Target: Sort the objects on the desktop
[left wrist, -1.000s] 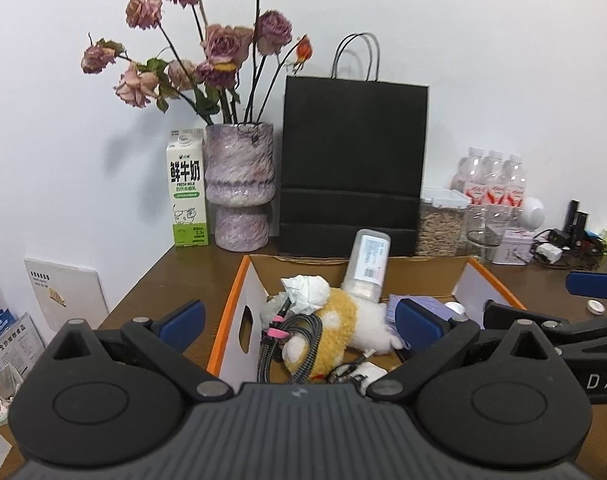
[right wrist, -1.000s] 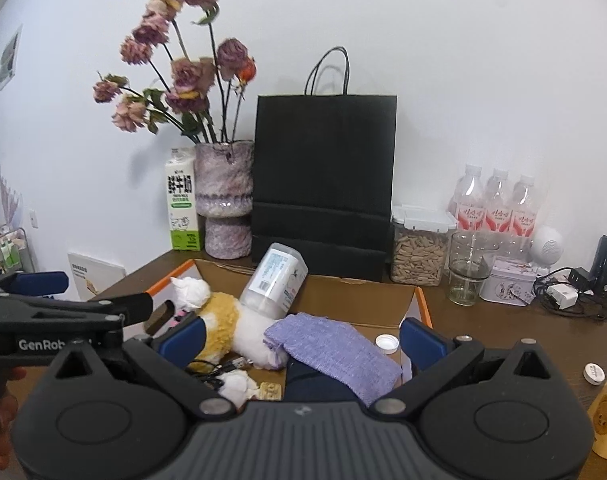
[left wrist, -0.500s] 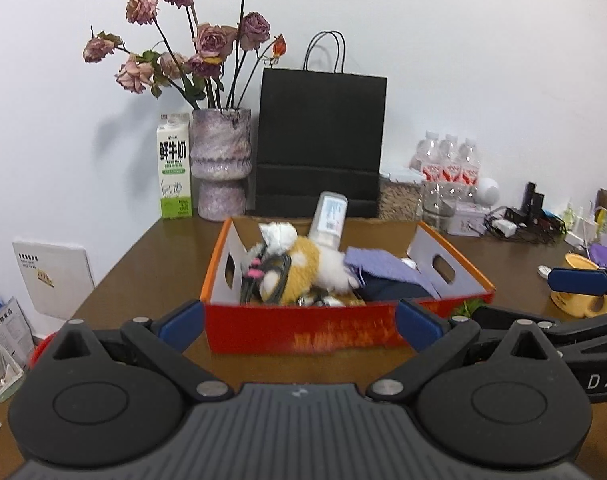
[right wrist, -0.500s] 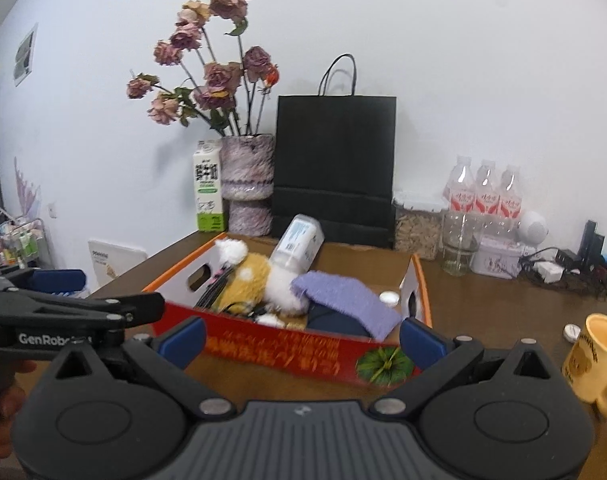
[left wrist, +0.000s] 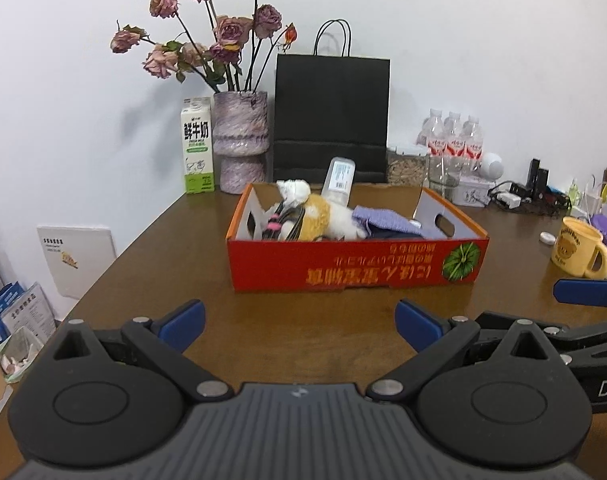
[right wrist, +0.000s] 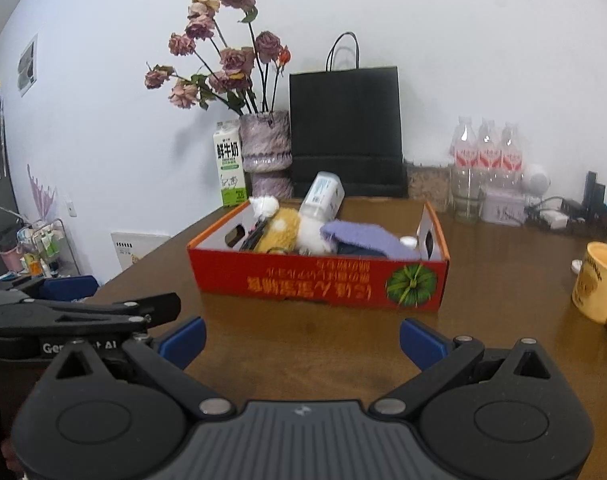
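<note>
Box: red box (left wrist: 355, 268) at 12 o'clock is holding a plush toy (left wrist: 317, 216), bottle (left wrist: 339, 179), purple cloth (left wrist: 387, 220).
Left out: yellow mug (left wrist: 579, 251) is sitting at 2 o'clock.
Grippers: you are holding the left gripper (left wrist: 299, 322) and right gripper (right wrist: 301, 340) empty, jaws apart.

The box (left wrist: 355, 264) on the brown table (left wrist: 175, 264) was red outside with orange lettering and a green burst, white inside. In it lay a yellow-and-white plush toy (left wrist: 319, 216) and a lilac cloth (left wrist: 387, 220). Behind the box stood a black paper bag (left wrist: 331, 116), a mottled purple vase (left wrist: 241, 140) of faded pink roses (left wrist: 207, 40), and a white-and-green milk carton (left wrist: 198, 144). Right of the box sat a yellow mug (left wrist: 579, 250). Both pairs of gripper pads (left wrist: 183, 320) were blue on black
</note>
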Motion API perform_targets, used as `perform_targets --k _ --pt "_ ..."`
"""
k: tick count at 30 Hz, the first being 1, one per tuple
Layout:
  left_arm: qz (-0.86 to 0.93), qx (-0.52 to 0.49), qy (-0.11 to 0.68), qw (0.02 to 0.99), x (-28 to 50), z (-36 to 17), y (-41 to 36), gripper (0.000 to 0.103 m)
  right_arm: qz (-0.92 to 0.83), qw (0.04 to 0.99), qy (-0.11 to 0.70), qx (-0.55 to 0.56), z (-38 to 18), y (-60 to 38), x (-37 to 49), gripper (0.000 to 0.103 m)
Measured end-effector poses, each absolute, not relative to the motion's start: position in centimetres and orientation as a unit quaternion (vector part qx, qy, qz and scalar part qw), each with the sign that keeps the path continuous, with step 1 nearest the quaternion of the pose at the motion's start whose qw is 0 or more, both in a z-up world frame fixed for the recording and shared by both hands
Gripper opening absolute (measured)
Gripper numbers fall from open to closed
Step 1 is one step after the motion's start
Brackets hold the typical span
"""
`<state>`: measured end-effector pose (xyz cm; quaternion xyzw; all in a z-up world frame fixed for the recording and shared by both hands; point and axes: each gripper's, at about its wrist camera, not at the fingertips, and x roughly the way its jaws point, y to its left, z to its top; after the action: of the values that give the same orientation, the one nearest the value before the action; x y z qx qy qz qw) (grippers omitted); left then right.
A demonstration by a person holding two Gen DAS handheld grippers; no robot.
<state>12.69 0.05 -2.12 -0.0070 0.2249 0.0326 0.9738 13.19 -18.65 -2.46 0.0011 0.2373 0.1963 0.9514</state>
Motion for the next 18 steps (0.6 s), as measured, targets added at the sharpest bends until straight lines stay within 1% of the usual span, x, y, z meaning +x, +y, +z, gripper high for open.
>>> perform_targets --k 3,18 --pt "0.033 -0.003 0.234 0.972 12.3 -2.4 0.1 0.103 0.197 0.949 0.245 -0.008 -2.9 -18.4 12.6 0.103" --pt "0.039 -0.001 0.225 0.973 11.3 -2.1 0.2 0.103 0.197 0.95 0.241 -0.011 -2.5 -18.1 11.7 0.103"
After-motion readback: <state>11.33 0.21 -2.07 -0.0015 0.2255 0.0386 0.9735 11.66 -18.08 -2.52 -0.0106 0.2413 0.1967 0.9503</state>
